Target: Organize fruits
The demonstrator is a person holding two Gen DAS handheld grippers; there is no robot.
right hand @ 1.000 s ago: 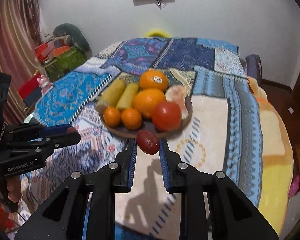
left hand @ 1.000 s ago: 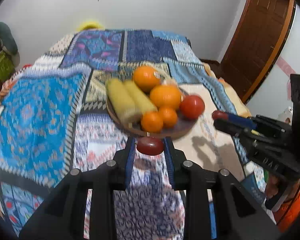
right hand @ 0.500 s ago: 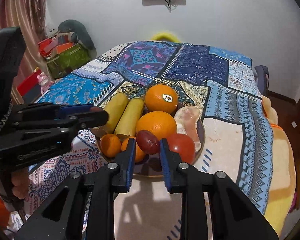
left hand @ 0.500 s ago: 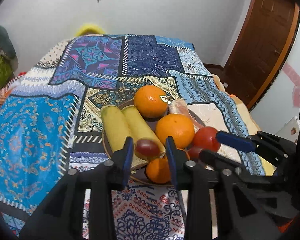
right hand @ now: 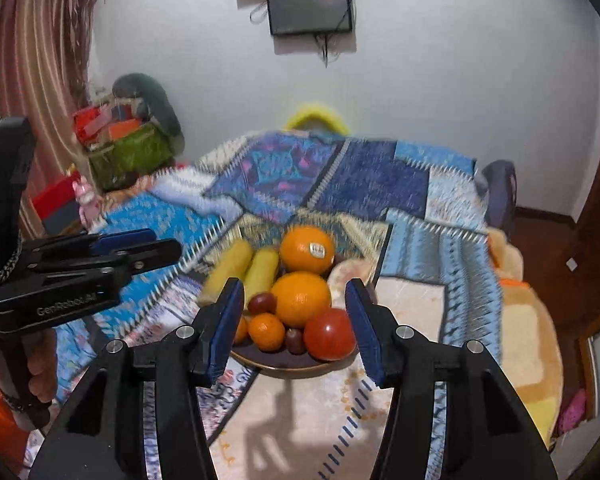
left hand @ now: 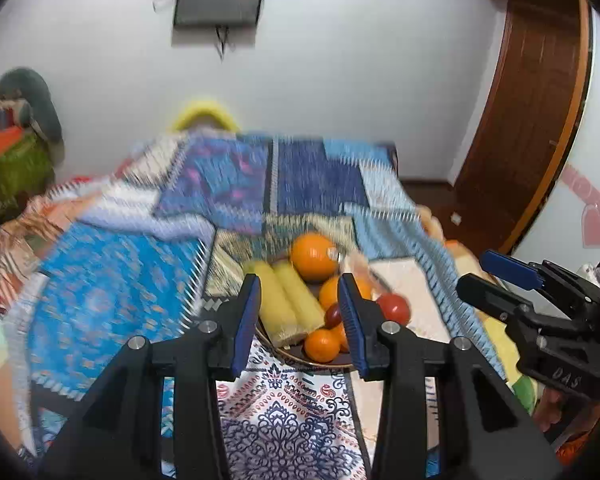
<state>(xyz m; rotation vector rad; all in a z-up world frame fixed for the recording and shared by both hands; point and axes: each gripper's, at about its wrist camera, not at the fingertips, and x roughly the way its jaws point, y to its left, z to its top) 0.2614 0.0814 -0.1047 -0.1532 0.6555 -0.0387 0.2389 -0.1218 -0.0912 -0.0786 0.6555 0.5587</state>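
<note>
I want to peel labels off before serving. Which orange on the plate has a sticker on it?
The large orange at the back of the plate, farthest from the grippers; the other large orange shows no sticker.

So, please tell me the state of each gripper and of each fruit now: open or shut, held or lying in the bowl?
left gripper: open, nothing held, jaws just opened.
right gripper: open, nothing held, jaws just opened.
dark red fruit by the bananas: lying free in the bowl.
dark red fruit at the front: lying free in the bowl.
tomato: in the bowl.
bowl: upright on the blanket, full of fruit.
</note>
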